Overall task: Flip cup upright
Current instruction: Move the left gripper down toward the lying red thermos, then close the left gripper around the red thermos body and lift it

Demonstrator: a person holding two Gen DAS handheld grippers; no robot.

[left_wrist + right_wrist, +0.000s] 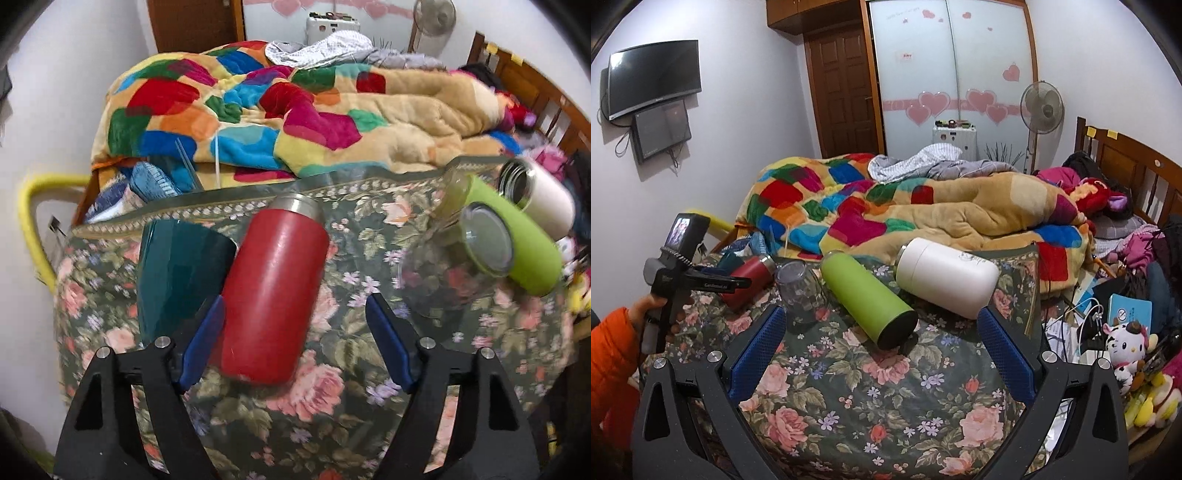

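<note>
A red flask (pixel 273 291) lies on its side on the floral table (pixel 332 424), steel neck pointing away. My left gripper (pixel 295 332) is open, its jaws on either side of the flask's base end. A dark teal cup (pixel 177 273) stands upside down just left of the flask. A clear glass (pixel 439 273), a green flask (pixel 517 243) and a white flask (pixel 543 199) lie to the right. My right gripper (pixel 882 343) is open and empty above the table; the green flask (pixel 868 295) and white flask (pixel 945 280) lie ahead of it, the clear glass (pixel 798 291) upside down.
A bed with a colourful patchwork blanket (pixel 886 206) lies behind the table. Toys and clutter (pixel 1126 343) crowd the right side. The left hand-held gripper (pixel 679 273) with orange sleeve shows at the left of the right wrist view. A yellow bar (pixel 29 221) is at the table's left.
</note>
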